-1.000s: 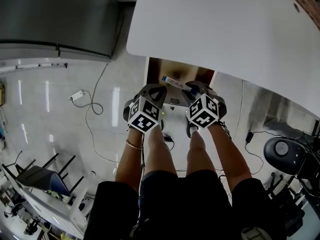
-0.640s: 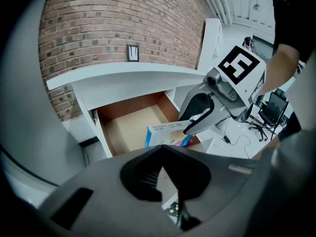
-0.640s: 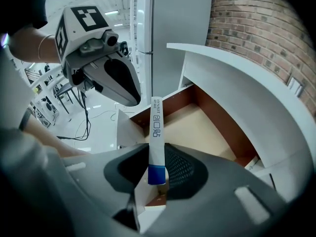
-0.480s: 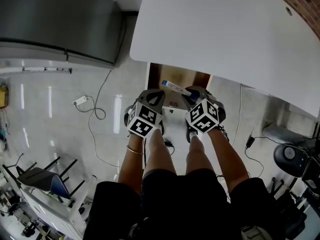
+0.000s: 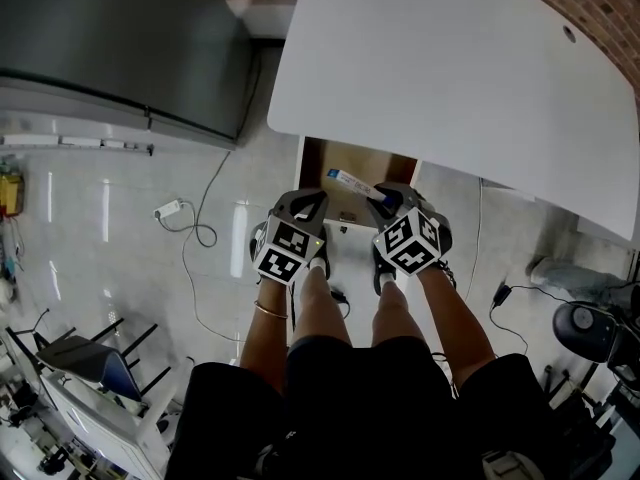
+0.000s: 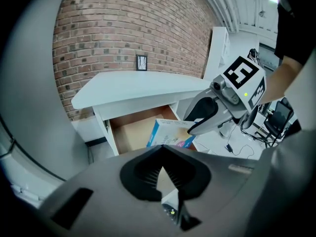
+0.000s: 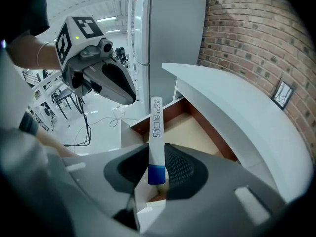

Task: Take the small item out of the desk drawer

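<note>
The small item is a flat white box with a blue end [image 5: 351,180]. My right gripper [image 5: 385,197] is shut on its blue end and holds it above the open desk drawer [image 5: 330,158]. In the right gripper view the box [image 7: 156,127] stands edge-on between the pads, over the drawer's brown inside [image 7: 192,127]. My left gripper [image 5: 305,201] hangs beside it at the drawer's front, shut and empty. From the left gripper view, the box [image 6: 168,132] shows its broad face, pinched by the right gripper [image 6: 200,120], over the drawer [image 6: 129,135].
The white desk top [image 5: 450,78] covers the back of the drawer. A tall grey cabinet [image 5: 120,38] stands to the left. A power strip and cables [image 5: 185,218] lie on the glossy floor. Black chairs [image 5: 590,328] are at the lower right, a brick wall [image 6: 123,28] behind the desk.
Both grippers have risen together, and the box has come up with the right one, away from the drawer. Neither gripper's jaws have changed.
</note>
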The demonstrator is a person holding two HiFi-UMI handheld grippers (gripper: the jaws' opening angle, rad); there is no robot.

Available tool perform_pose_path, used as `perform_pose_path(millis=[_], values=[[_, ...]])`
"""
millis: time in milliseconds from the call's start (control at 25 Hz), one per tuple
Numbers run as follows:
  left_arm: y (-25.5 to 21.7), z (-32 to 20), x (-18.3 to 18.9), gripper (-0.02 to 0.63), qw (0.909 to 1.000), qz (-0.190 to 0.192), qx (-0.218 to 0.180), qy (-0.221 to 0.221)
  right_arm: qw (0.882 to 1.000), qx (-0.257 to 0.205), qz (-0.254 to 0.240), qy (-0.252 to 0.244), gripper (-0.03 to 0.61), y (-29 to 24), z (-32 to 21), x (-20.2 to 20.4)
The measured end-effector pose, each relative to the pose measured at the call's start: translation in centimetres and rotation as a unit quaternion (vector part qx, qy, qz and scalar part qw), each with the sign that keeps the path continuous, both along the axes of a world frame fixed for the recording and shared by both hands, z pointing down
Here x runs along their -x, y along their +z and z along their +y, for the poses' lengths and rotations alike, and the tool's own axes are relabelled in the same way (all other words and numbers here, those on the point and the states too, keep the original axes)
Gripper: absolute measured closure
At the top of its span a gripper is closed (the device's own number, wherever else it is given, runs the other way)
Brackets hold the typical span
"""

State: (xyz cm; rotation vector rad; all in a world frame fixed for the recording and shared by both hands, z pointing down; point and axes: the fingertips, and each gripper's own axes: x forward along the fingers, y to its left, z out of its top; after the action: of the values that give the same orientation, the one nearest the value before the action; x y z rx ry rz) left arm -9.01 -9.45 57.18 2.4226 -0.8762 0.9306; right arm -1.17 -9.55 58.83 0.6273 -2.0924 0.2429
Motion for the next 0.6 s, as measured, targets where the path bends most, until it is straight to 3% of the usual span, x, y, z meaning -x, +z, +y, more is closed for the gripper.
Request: perform_pose_path(millis=[600], values=[[-4.3, 0.5, 0.3, 0.614, 0.9998, -0.004, -0.014, -0.015, 1.000, -0.010, -0.025, 0.015, 0.471, -4.0, 0.8, -0.5]])
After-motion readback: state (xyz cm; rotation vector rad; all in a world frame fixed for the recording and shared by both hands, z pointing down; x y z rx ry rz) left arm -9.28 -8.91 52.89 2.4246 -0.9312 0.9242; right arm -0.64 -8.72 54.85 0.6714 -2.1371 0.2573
